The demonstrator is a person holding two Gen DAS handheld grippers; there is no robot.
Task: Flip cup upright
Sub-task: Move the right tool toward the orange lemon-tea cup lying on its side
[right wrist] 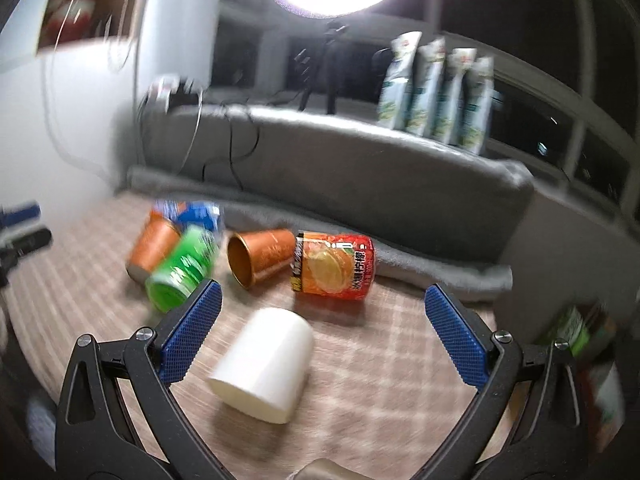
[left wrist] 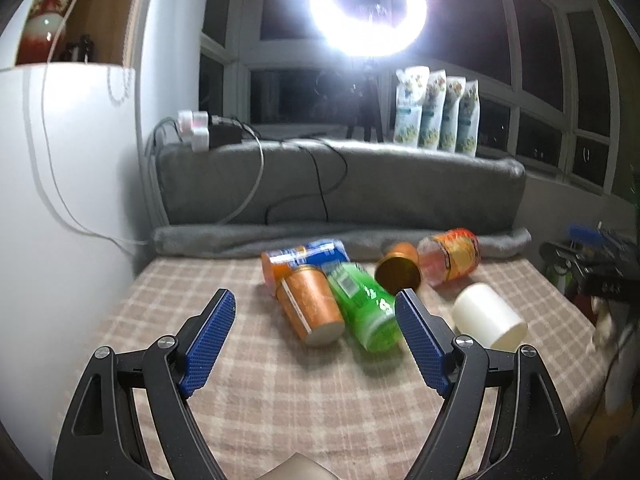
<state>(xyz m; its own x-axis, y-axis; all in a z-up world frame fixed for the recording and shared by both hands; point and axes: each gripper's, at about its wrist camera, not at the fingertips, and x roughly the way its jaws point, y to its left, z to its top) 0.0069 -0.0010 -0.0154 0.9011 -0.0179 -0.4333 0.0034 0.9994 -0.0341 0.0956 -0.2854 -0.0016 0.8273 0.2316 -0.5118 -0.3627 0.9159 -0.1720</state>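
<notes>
A white cup (right wrist: 264, 364) lies on its side on the checked cloth, between my right gripper's (right wrist: 320, 308) open fingers but apart from them; it also shows in the left wrist view (left wrist: 488, 316). A copper cup (right wrist: 260, 254) lies on its side with its mouth toward me, and shows in the left wrist view (left wrist: 399, 269). An orange paper cup (left wrist: 310, 304) lies beside a green can (left wrist: 366, 306). My left gripper (left wrist: 316, 300) is open and empty, short of the orange cup and green can.
A blue-and-orange can (left wrist: 304, 256) and a red-orange can (right wrist: 334, 266) lie on the table (left wrist: 280, 400). A grey cushion (left wrist: 340, 184) with cables backs the table. A ring light (left wrist: 366, 8) and several pouches (left wrist: 436, 116) stand behind. A white wall (left wrist: 60, 200) is at left.
</notes>
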